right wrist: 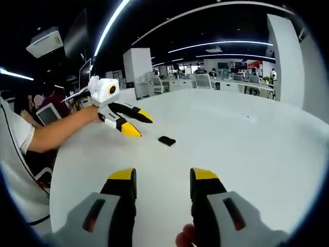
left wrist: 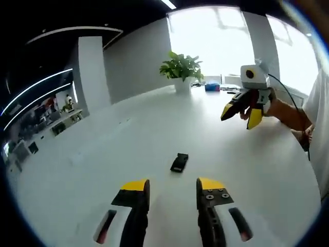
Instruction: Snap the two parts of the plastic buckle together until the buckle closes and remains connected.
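Observation:
A small black plastic buckle (left wrist: pixel 179 162) lies flat on the white table, just beyond my left gripper's (left wrist: pixel 172 186) yellow-tipped jaws, which stand open with nothing between them. From the right gripper view the same buckle (right wrist: pixel 166 140) sits farther out, past my right gripper (right wrist: pixel 163 177), also open and empty. My right gripper (left wrist: pixel 241 114) hangs above the table at the right of the left gripper view, held by a hand. My left gripper (right wrist: pixel 134 122) hovers a little left of the buckle in the right gripper view. I cannot tell whether the buckle's two parts are joined.
A potted green plant (left wrist: pixel 181 68) stands at the far edge of the white table (left wrist: pixel 128 134), with a small blue object (left wrist: pixel 212 87) beside it. Office desks and chairs (right wrist: pixel 216 81) lie beyond the table. A person's arm (right wrist: pixel 56 131) reaches in from the left.

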Demonstrator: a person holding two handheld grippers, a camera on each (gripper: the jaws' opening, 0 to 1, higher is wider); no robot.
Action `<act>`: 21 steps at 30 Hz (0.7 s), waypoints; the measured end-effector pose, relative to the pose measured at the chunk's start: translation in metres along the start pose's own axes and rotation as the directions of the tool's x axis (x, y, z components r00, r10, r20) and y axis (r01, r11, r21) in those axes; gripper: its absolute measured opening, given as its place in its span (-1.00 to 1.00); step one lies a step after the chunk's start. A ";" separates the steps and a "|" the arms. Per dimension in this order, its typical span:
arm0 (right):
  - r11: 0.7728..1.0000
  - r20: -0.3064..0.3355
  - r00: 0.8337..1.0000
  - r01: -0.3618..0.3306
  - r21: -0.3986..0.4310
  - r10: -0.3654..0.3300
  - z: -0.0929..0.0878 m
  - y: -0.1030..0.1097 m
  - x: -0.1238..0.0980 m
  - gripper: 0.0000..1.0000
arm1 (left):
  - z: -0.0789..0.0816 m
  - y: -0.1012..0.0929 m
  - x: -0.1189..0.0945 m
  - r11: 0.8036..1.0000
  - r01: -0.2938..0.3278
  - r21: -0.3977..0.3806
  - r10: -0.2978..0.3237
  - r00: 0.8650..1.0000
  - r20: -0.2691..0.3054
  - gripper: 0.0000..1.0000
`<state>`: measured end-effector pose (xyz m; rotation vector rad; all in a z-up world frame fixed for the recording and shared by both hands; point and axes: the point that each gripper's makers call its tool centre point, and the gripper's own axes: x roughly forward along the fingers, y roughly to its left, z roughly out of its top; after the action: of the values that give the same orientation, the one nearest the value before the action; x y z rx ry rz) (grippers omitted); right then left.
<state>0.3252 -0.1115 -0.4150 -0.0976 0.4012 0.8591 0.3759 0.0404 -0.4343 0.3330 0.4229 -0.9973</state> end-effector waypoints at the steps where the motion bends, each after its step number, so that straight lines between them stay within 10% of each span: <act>1: 1.000 0.005 1.000 0.004 0.005 -0.004 0.001 0.001 -0.001 -0.16 | 0.003 0.000 -0.003 1.000 -0.022 -0.006 0.022 1.000 0.021 -0.30; 13: 0.996 0.002 0.996 0.094 0.002 -0.094 0.004 0.002 -0.003 -0.22 | 0.008 -0.013 -0.055 0.958 -0.215 -0.190 0.231 0.971 0.066 -0.39; 21: 0.986 -0.012 0.986 0.169 0.006 -0.169 -0.001 0.003 -0.009 -0.22 | -0.004 -0.010 -0.084 0.884 -0.356 -0.302 0.398 0.913 0.089 -0.39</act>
<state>0.3171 -0.1159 -0.4124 -0.1283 0.4007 0.6899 0.3272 0.0992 -0.3972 0.0766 0.3404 -0.5627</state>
